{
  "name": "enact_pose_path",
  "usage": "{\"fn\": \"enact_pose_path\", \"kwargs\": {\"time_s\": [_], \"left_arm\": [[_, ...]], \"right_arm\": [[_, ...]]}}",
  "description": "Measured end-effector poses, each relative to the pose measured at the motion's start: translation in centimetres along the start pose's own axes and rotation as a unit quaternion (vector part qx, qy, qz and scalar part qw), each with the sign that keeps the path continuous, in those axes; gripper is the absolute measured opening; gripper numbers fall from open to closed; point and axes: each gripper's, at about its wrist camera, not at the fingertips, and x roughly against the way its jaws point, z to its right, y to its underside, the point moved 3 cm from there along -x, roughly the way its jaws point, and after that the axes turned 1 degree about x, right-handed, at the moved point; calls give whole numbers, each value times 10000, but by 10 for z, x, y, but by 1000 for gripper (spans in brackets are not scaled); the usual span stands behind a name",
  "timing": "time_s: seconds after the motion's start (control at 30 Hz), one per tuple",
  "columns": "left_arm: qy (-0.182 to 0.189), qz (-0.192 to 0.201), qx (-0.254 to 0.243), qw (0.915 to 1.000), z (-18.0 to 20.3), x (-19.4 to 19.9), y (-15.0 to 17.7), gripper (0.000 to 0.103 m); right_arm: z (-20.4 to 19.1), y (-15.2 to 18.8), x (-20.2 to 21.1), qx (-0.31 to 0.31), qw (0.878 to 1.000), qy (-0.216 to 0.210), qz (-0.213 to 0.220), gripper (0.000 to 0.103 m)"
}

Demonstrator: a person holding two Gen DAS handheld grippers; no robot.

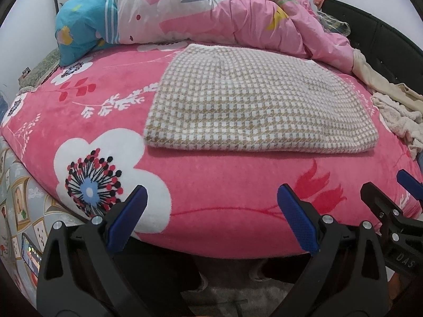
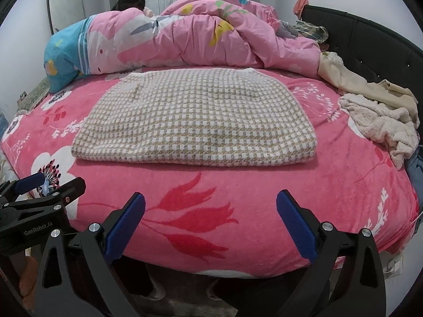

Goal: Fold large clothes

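A beige-and-white houndstooth garment [image 1: 253, 100] [image 2: 195, 121] lies folded into a flat rectangle in the middle of the pink flowered bed [image 1: 224, 185] [image 2: 238, 185]. My left gripper [image 1: 211, 195] hovers open at the bed's near edge, short of the garment, with nothing between its blue pads. My right gripper [image 2: 211, 200] is likewise open and empty at the near edge. Each gripper shows in the other's view: the right one [image 1: 388, 192] at the right edge, the left one [image 2: 50, 182] at the left edge.
A rumpled pink quilt [image 1: 224, 13] [image 2: 198, 37] is heaped along the far side; a person's dark hair [image 2: 131, 0] shows behind it. Cream fluffy clothes [image 1: 396, 113] [image 2: 380, 121] are piled at the right by the black headboard [image 2: 378, 45]. A patterned sheet [image 1: 15, 211] hangs at the left.
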Motion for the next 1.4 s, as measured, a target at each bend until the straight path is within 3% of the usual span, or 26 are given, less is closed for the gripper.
{"fn": "enact_pose_path", "kwargs": {"time_s": [1.4], "left_arm": [[32, 57, 54, 10000, -1, 4, -2, 95]], "right_arm": [[-3, -5, 4, 90, 10000, 17, 28, 97]]}}
